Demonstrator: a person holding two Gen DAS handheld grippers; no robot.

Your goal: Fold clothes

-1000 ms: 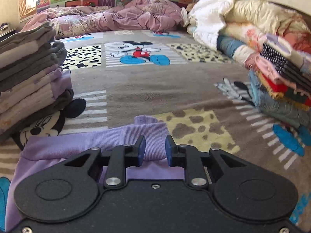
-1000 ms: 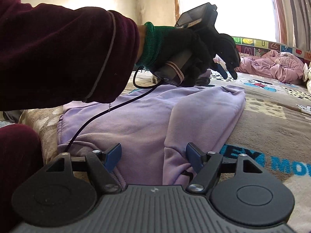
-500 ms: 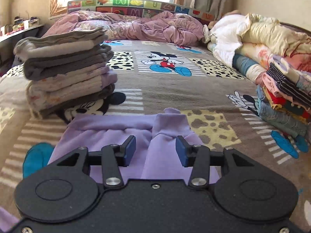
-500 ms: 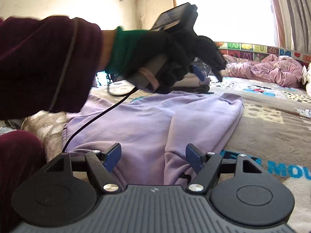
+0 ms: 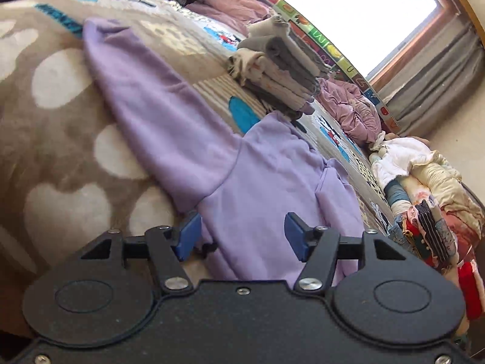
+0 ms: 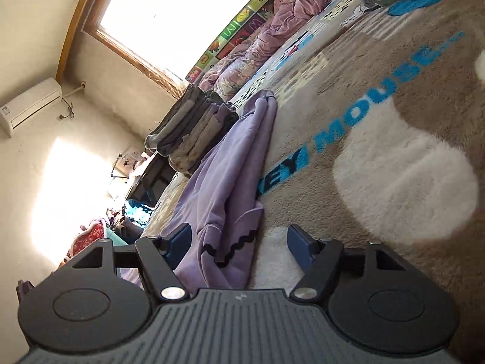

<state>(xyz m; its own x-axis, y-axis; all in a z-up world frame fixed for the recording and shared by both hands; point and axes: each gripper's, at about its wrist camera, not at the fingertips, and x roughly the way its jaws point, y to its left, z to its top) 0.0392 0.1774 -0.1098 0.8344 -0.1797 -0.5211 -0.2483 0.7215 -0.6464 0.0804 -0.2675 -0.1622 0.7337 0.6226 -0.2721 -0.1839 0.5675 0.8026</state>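
A lilac sweatshirt (image 5: pixel 272 176) lies spread on the cartoon blanket (image 5: pixel 54 139), one sleeve (image 5: pixel 130 85) stretching away to the upper left. My left gripper (image 5: pixel 242 236) hovers over its near edge. The jaws are opening, and cloth shows between them but touches neither pad. In the right wrist view the same sweatshirt (image 6: pixel 224 170) runs away from me as a long strip. Its hem, with black wavy trim (image 6: pixel 230 247), lies between the fingers of my open right gripper (image 6: pixel 239 241), close to the left pad (image 6: pixel 178 239).
A stack of folded grey and beige clothes (image 5: pixel 282 69) (image 6: pixel 194 130) stands just beyond the sweatshirt. A heap of unfolded clothes (image 5: pixel 424 200) lies along the wall. A crumpled pink quilt (image 5: pixel 348 109) sits under the window (image 6: pixel 169 15).
Both views have rolled sideways. My left gripper's narrow jaws have widened and it has swung back to the sweatshirt's near edge. The gloved hand is gone from the right wrist view.
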